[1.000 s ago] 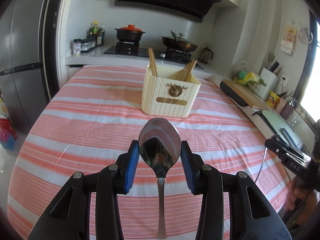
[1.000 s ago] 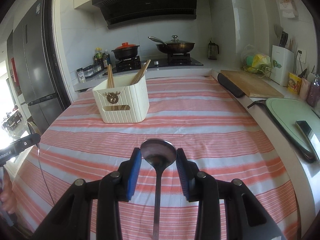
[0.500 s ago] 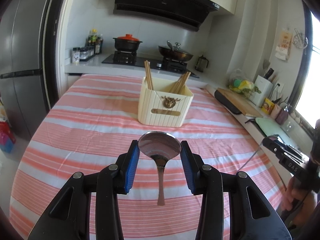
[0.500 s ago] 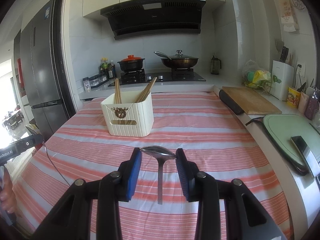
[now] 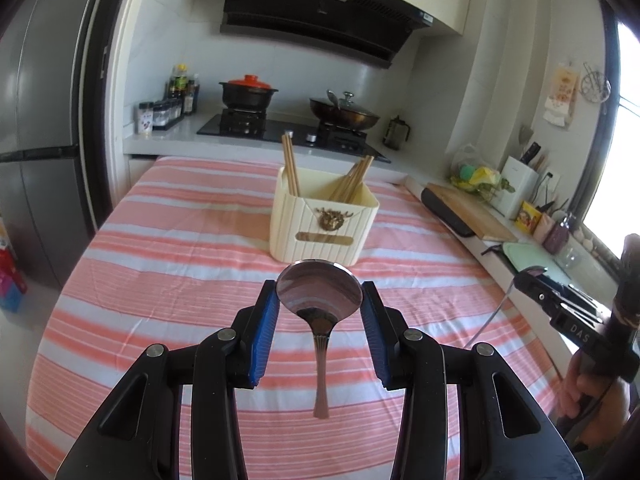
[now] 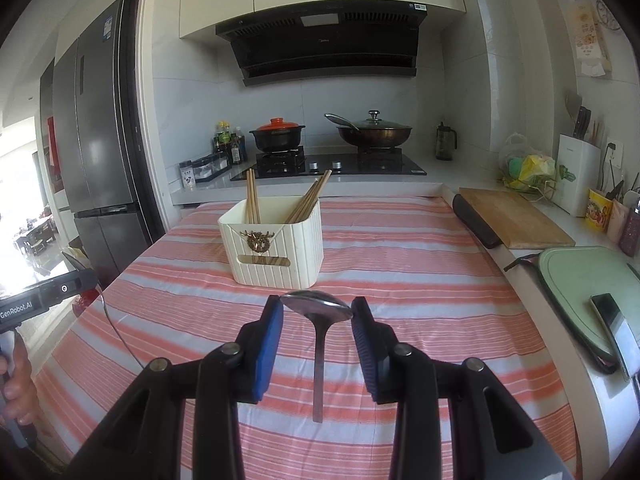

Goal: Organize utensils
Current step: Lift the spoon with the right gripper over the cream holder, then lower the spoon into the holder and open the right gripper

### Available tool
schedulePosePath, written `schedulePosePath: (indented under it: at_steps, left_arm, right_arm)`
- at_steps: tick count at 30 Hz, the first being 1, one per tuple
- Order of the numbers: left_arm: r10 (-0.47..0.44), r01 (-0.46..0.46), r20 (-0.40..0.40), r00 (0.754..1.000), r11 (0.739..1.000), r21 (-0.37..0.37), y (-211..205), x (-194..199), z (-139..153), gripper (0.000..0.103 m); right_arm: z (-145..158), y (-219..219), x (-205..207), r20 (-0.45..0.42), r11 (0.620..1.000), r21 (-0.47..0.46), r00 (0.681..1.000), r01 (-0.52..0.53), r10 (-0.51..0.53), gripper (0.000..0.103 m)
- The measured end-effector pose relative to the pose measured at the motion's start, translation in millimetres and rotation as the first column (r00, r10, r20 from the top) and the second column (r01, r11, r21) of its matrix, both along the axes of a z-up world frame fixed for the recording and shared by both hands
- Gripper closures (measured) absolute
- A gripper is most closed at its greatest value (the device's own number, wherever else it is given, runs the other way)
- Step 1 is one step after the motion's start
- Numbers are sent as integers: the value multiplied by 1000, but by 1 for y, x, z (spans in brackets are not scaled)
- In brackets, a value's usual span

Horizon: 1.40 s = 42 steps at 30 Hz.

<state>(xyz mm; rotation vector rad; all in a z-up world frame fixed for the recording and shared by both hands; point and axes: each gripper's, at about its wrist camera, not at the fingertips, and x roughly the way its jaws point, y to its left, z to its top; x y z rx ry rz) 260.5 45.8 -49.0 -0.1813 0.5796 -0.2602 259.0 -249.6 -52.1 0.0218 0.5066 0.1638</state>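
Your left tongs (image 5: 320, 306) are clamped on the bowl of a polished steel tablespoon (image 5: 319, 294); both blue pads (image 5: 267, 332) press the bowl's edges, and the handle hangs down toward 6 o'clock, clear of the desk (image 5: 168, 256) with its pink-and-white striped cloth.

Your right tongs (image 6: 317, 318) grip a second steel spoon (image 6: 317, 307) the same way, by the rim of its bowl. This bowl is tilted nearly edge-on to the camera, and its handle also hangs toward 6 o'clock above the cloth.

The cream ribbed plastic utensil holder (image 5: 322, 222) with a gold emblem on its front stands on the desk at 12 o'clock from the left tongs, just beyond the spoon bowl in that view. From the right tongs it stands at about 11 o'clock (image 6: 276, 246). It holds wooden chopsticks (image 5: 290, 168) in two bunches: one nearly upright at the left, one leaning to the right. Neither spoon touches the holder.

In the left wrist view your right tongs' housing shows at 3 o'clock, with your hand (image 5: 592, 392) under it.

Beyond the desk, at 12 o'clock, a black pot with a red lid (image 6: 278, 136) and a lidded wok (image 6: 374, 130) sit on the hob. A wooden chopping board (image 6: 516, 218) lies at 2 o'clock on the side counter.
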Motion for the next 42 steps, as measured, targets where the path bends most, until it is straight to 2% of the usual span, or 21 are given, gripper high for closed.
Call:
schedulePosePath:
  at_steps: [5, 9, 17, 22, 25, 28, 33, 38, 42]
  left_arm:
    - [-18, 18, 40, 999, 1000, 8, 4, 16, 28, 61]
    - [-36, 36, 84, 996, 999, 3, 9, 41, 61, 61]
    - [-50, 49, 153, 987, 999, 9, 3, 122, 122, 61]
    - [-40, 37, 165, 985, 999, 25, -12, 182, 136, 61]
    - [-32, 28, 148, 988, 999, 30, -20, 215, 127, 61]
    - [-26, 24, 107, 994, 999, 25, -25, 245, 109, 61]
    - [-22, 22, 19, 1000, 999, 30, -33, 283, 67, 61]
    - [-21, 25, -97, 995, 999, 44, -41, 310, 16, 61]
    - [-5, 17, -150, 989, 997, 80, -45, 324, -8, 60]
  right_arm:
    - [17, 8, 16, 8, 999, -8, 999, -46, 46, 67]
    - [42, 14, 41, 14, 995, 19, 995, -102, 102, 67]
    - [105, 28, 124, 43, 984, 69, 986, -163, 160, 67]
    - [125, 39, 184, 61, 982, 108, 986, -158, 152, 67]
    - [120, 44, 217, 60, 982, 116, 988, -150, 144, 67]
    - [102, 47, 244, 29, 981, 134, 990, -144, 141, 67]
    - [52, 54, 285, -74, 978, 151, 985, -141, 154, 67]
    - [0, 63, 317, -206, 978, 156, 964, -139, 170, 67]
    - [-23, 69, 331, -260, 984, 124, 952, -131, 159, 67]
